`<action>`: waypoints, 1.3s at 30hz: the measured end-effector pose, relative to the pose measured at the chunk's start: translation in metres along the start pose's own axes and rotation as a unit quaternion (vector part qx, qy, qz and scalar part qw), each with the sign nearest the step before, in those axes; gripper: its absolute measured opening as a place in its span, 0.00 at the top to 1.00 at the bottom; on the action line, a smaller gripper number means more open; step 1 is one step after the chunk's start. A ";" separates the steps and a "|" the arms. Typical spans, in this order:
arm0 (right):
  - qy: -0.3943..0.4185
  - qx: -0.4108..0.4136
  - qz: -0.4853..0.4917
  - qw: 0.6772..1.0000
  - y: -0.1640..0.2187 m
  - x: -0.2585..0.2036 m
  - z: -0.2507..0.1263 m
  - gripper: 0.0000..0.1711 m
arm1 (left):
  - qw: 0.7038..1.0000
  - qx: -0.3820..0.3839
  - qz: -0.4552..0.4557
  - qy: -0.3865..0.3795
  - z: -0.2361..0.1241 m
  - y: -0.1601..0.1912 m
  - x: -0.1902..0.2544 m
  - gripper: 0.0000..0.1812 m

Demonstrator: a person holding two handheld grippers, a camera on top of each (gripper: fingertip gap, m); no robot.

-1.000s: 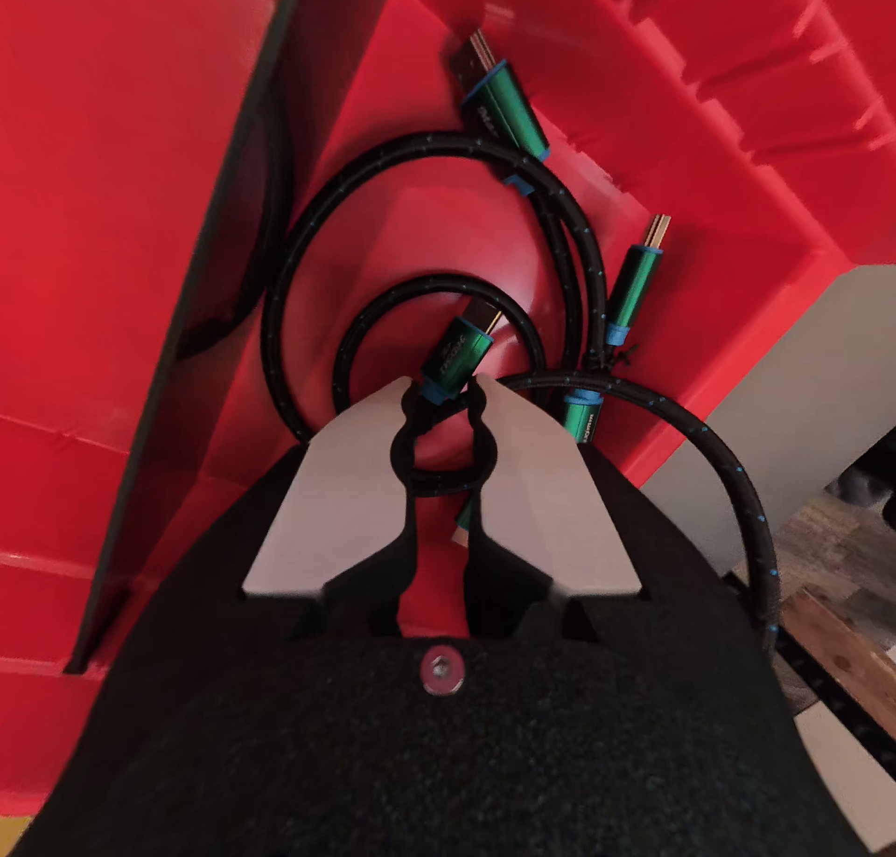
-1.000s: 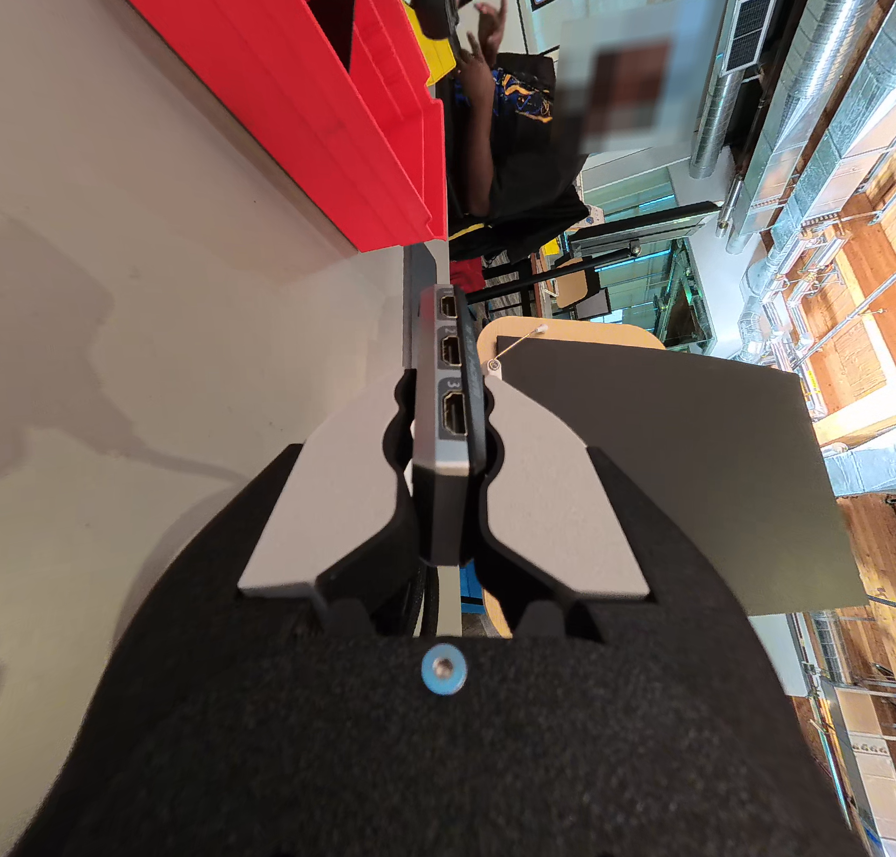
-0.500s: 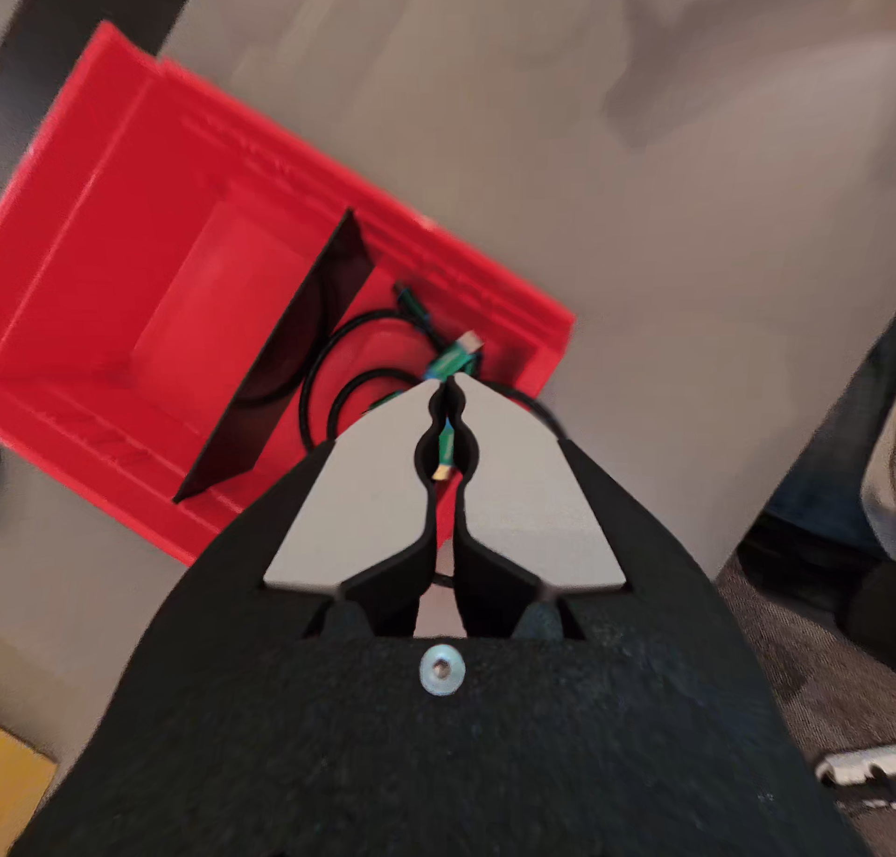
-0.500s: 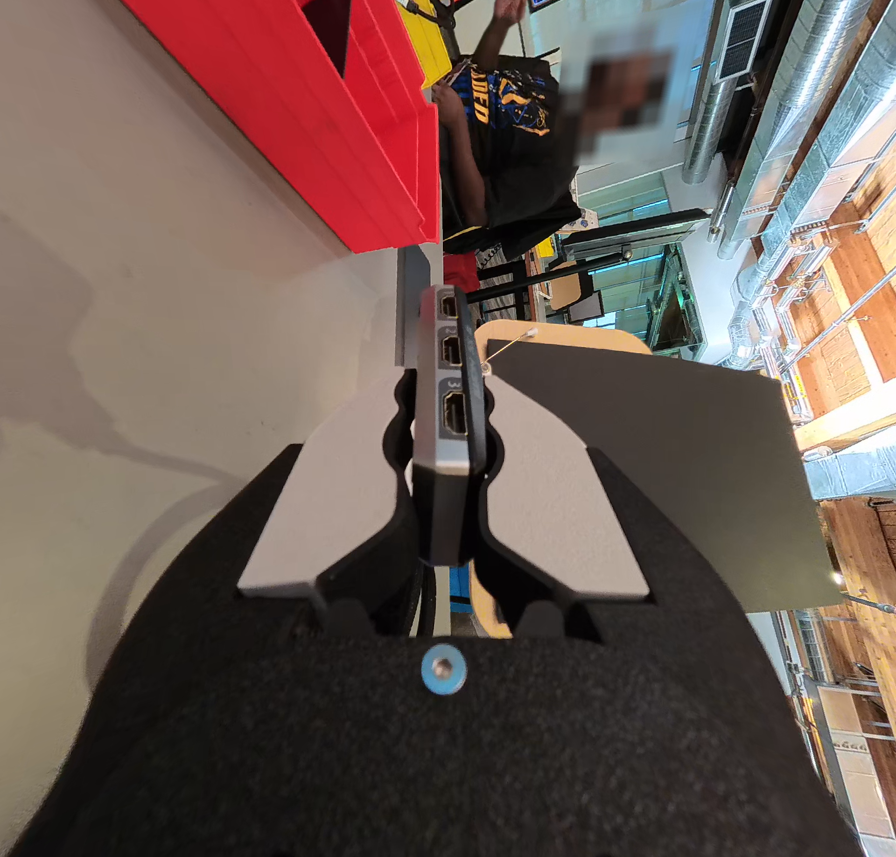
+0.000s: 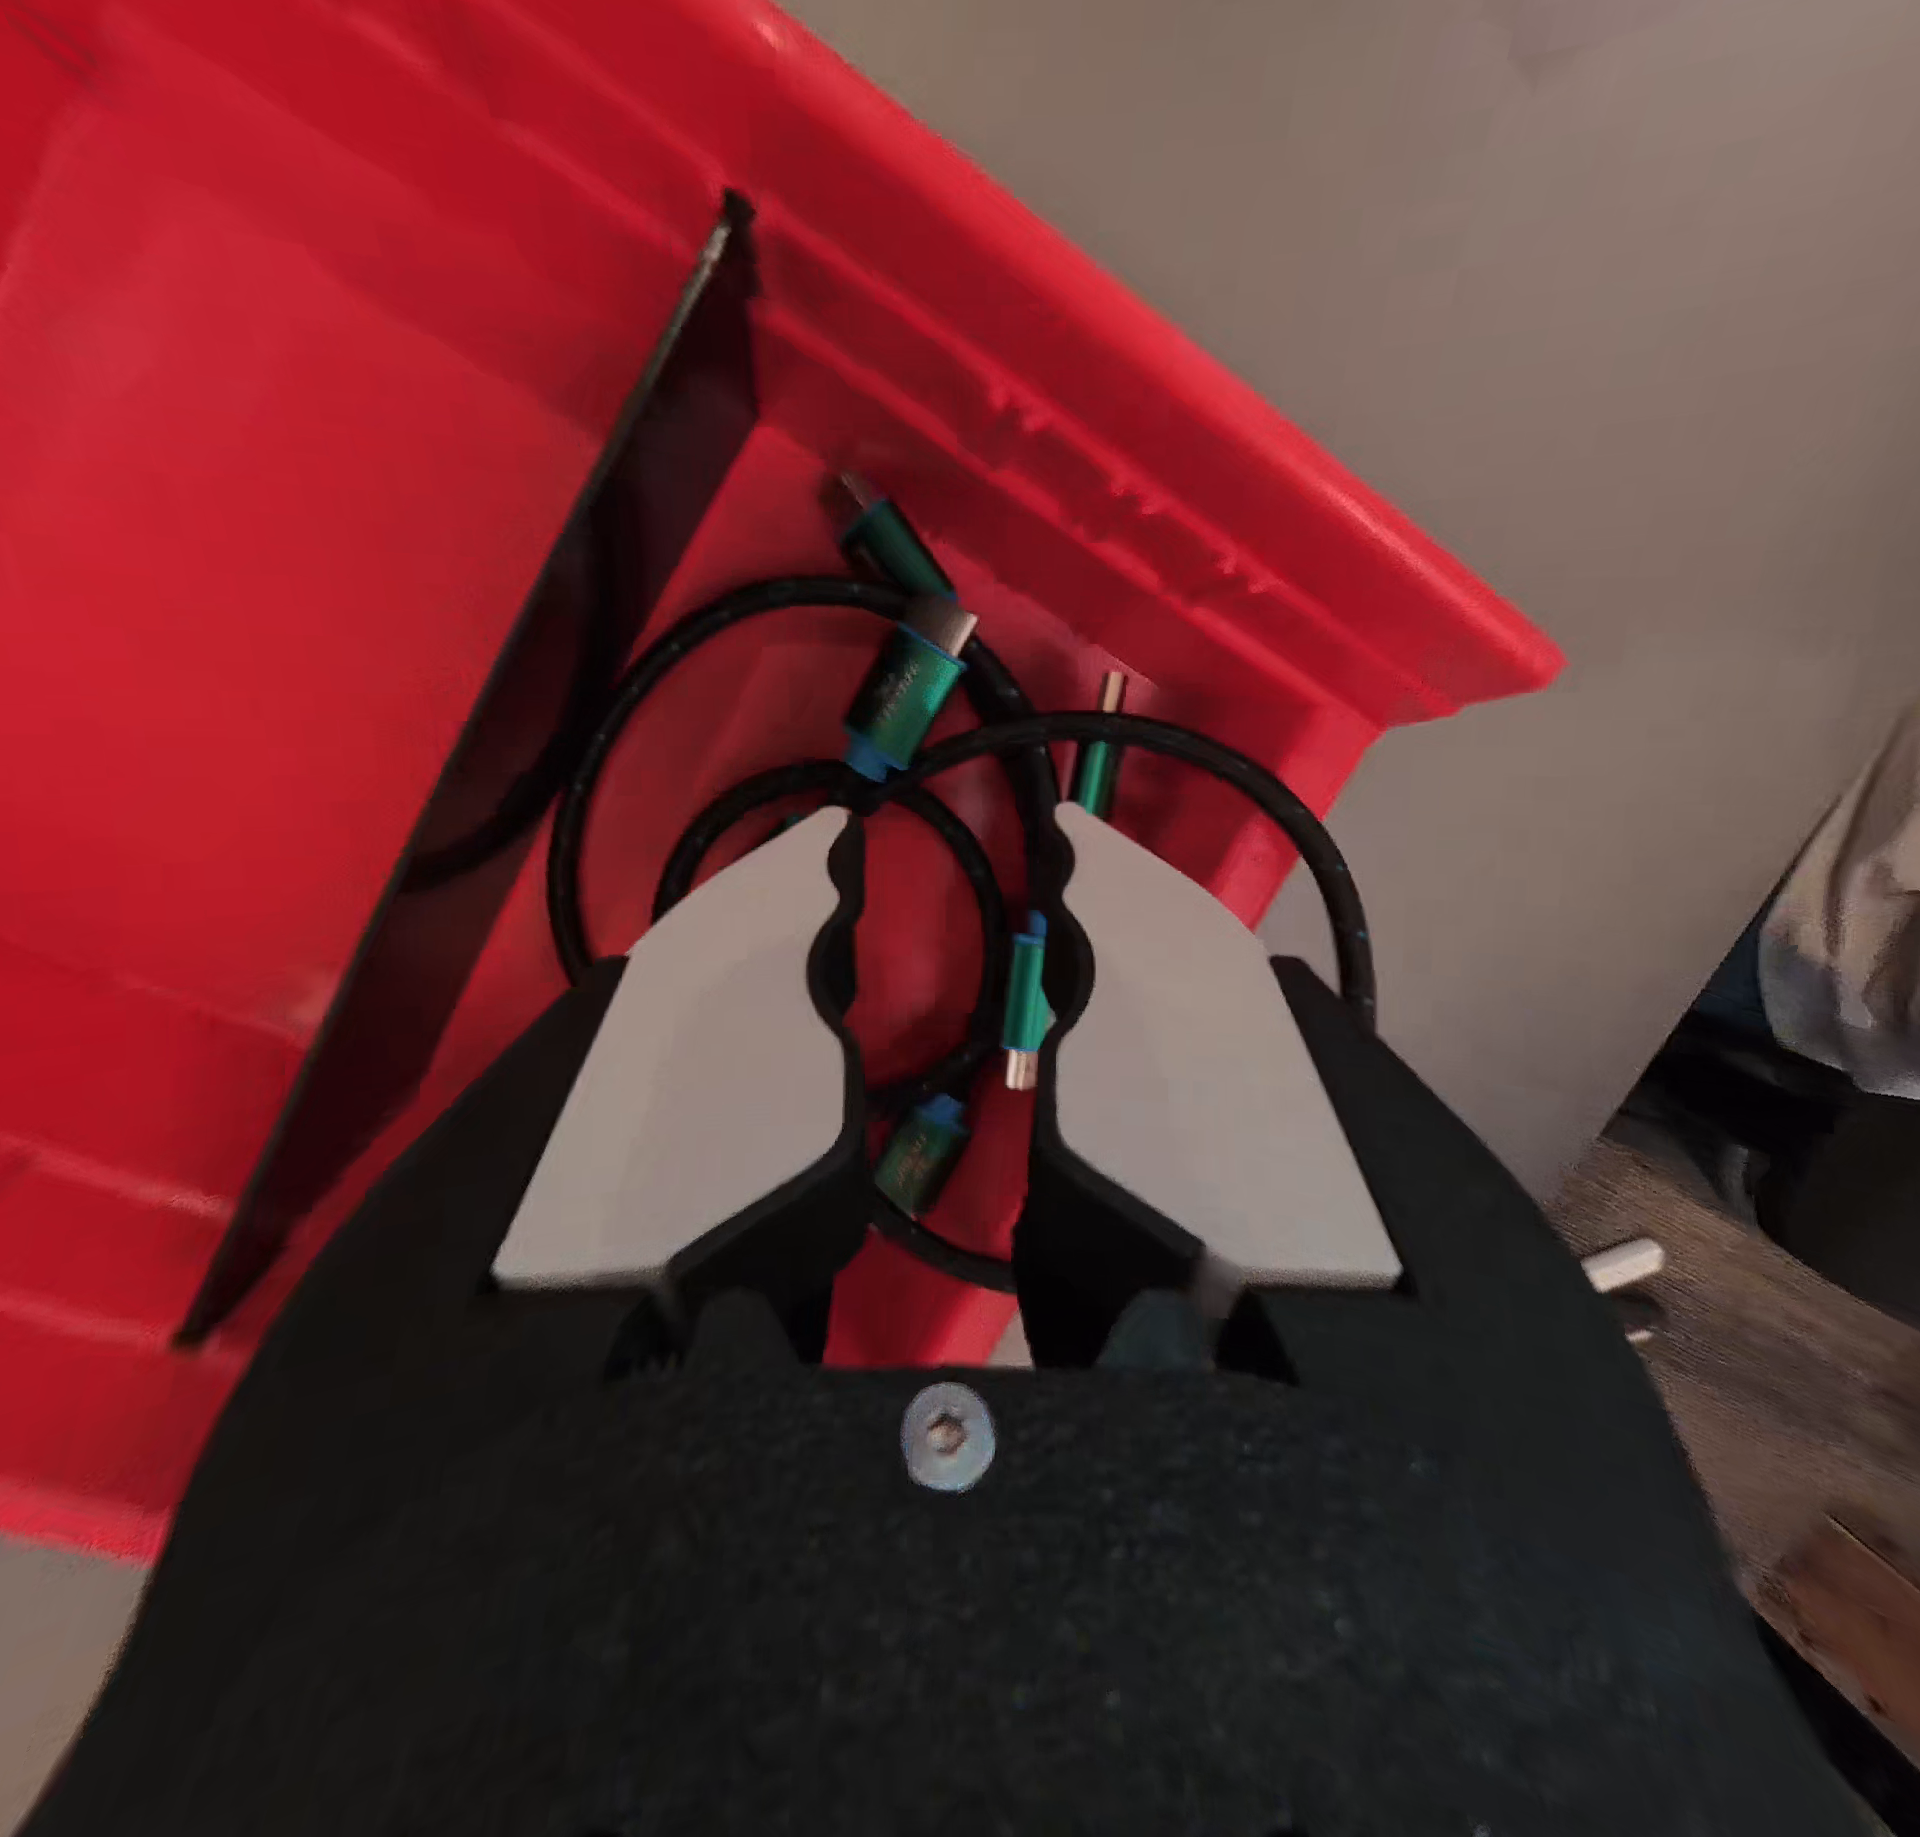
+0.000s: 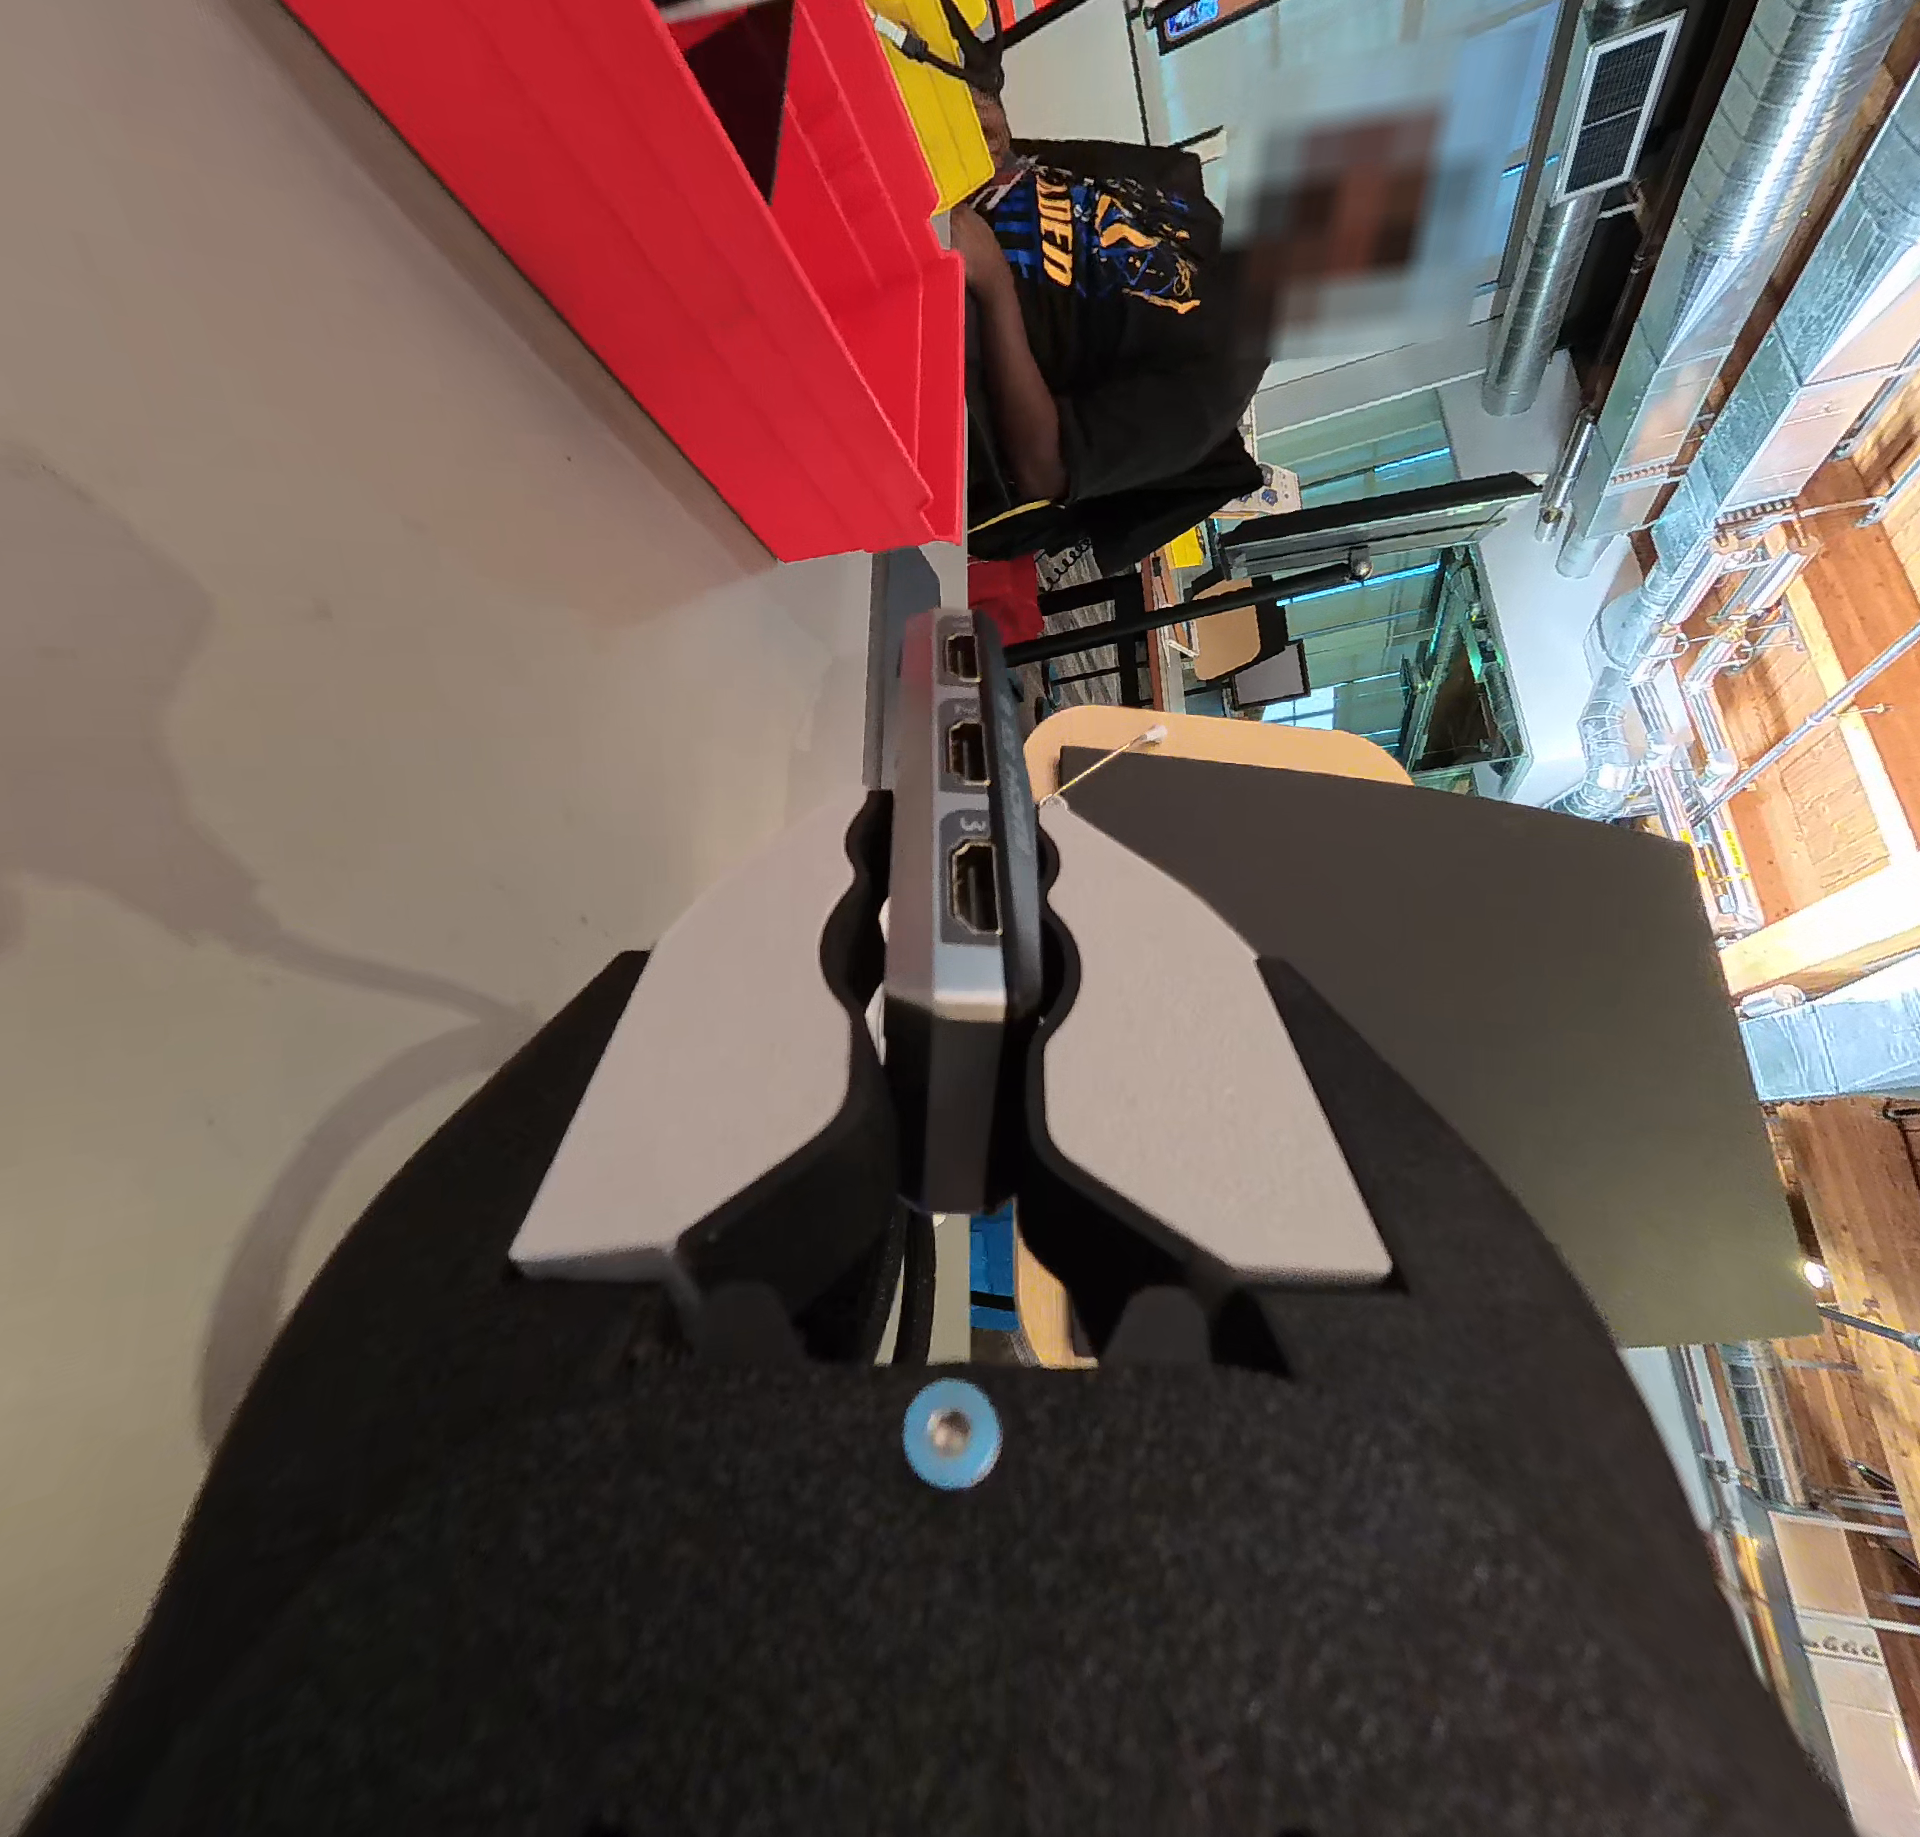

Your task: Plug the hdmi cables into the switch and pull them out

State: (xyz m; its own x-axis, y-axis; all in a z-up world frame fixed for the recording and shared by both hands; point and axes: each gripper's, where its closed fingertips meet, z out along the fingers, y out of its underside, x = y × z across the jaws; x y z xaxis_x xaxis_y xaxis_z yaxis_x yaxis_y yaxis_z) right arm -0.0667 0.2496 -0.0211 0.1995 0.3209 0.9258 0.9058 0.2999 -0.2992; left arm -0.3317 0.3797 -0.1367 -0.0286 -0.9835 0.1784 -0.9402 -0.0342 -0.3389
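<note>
Several black braided HDMI cables with green plugs lie coiled in one end of a red bin. My left gripper is open just above them. One green plug sits loose between the jaws, close to the right finger. My right gripper is shut on a grey HDMI switch, held on edge above the table with three empty ports facing me.
A black divider splits the red bin. In the right wrist view the red bin stands on the grey table, with a yellow bin behind it. A person in a black shirt sits beyond. A black board stands to the right.
Half a second ago my left gripper was shut on a green plug, high above the bin. Now it is low over the cables with the jaws open. The right gripper still holds the switch.
</note>
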 end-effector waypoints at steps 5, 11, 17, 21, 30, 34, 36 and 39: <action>-0.004 -0.004 0.010 1.000 0.007 -0.002 0.002 0.86 | 0.999 -0.013 0.012 0.038 0.026 0.005 -0.012 0.84; -0.012 -0.013 0.007 1.000 0.013 -0.007 0.006 0.86 | 0.998 -0.022 0.022 0.046 0.042 0.007 -0.018 0.85; -0.017 -0.019 -0.001 1.000 0.016 -0.012 0.009 0.86 | 0.996 -0.024 0.000 0.088 0.044 0.009 -0.012 0.91; -0.016 -0.019 0.001 1.000 0.016 -0.011 0.008 0.86 | 0.998 -0.012 -0.004 0.061 0.043 0.009 -0.014 0.91; -0.009 -0.012 0.000 1.000 0.010 -0.005 0.003 0.86 | 0.987 0.123 0.000 -0.101 -0.029 -0.004 0.017 0.91; 0.000 -0.007 -0.002 1.000 0.005 0.001 -0.001 0.86 | 0.971 0.205 0.012 -0.125 -0.078 -0.023 0.080 0.92; 0.004 -0.006 -0.004 1.000 0.002 0.004 -0.003 0.86 | 0.968 0.220 0.030 -0.115 -0.083 -0.033 0.125 0.92; 0.010 -0.003 -0.008 1.000 -0.001 0.008 -0.006 0.86 | 0.977 0.182 0.035 -0.106 -0.040 -0.046 0.176 0.92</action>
State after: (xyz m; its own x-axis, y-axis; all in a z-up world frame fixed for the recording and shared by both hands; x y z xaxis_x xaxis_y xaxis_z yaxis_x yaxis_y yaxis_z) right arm -0.0640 0.2462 -0.0119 0.1928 0.2991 0.9345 0.9110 0.2992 -0.2837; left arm -0.3073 0.2149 -0.0530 0.0183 -0.9990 -0.0398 -0.7548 0.0122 -0.6558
